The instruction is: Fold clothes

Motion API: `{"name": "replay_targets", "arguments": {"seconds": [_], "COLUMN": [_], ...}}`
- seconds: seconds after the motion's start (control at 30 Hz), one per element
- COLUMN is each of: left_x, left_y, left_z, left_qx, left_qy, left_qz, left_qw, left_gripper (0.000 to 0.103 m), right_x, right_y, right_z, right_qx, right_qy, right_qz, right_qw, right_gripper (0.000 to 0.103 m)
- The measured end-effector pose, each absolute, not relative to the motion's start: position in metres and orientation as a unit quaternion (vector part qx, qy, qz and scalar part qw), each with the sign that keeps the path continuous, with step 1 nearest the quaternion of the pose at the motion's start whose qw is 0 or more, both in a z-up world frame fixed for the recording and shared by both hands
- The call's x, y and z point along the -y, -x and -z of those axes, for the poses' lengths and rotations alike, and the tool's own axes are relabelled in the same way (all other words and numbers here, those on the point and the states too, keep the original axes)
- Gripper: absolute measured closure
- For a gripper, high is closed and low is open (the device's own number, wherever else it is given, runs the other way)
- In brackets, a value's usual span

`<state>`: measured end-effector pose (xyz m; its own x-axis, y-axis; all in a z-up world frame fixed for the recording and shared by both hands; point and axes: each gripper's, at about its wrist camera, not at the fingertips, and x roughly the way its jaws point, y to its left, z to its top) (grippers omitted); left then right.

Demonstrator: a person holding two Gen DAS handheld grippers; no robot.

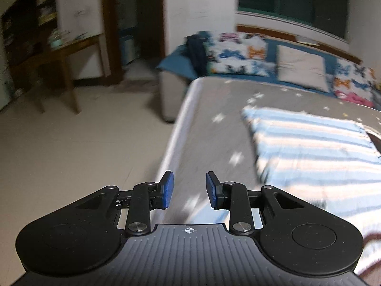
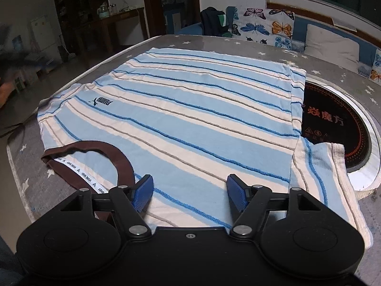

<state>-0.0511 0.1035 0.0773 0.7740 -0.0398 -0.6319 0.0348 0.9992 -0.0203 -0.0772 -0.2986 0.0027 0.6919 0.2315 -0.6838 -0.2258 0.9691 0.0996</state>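
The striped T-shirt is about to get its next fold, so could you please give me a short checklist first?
1. Striped T-shirt lies flat on the table: ok.
2. Left sleeve already folded in: cannot tell.
3. Right sleeve folded in: not ok, it still sticks out.
4. Left gripper empty: ok, nothing between the pads.
5. Right gripper open above the shirt: ok.
6. Hem clear of the cooktop: not ok, it overlaps it.

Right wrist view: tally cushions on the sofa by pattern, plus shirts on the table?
Butterfly-print cushions: 2
Plain beige cushions: 1
Striped T-shirts: 1
Total: 4
The second butterfly cushion is cut off at the right edge of the picture.
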Motion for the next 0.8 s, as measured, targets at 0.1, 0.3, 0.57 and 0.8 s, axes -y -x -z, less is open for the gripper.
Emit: {"name": "replay_targets", "arguments": {"seconds": [0.1,0.3,0.57,0.8], "left_x": [-0.123,-0.132,-0.134,-0.129], "left_y": [0.087,0.101,0.090,0.098], "left_z": [-0.060,-0.040,-0.031,-0.048], "left_qx": [-0.355,-0.360,-0.343,-0.267], "left_qy": [0.057,0.125,0.166,0.185], "left_qz": [0.002,0.006,0.003,0.035], "left_qw": [0.933,0.925,0.925,0.945], "left_gripper": [0.072,0.073,0.088,0.100], "right_x": [0.298,0.300,0.305,0.300], "right_y": [0.079,0.085,0.101,0.104], "right_z": [-0.003,-0.010,-0.020,-0.029], "right_qx": [-0.369,-0.356,-0.345,-0.338], "right_qy": [-0.003,-0.010,-0.011,-0.004], "right_qz": [-0.123,-0.115,-0.104,-0.109], "right_qw": [0.921,0.927,0.933,0.935], "right_gripper": [0.032,0.032,0.032,0.032]}}
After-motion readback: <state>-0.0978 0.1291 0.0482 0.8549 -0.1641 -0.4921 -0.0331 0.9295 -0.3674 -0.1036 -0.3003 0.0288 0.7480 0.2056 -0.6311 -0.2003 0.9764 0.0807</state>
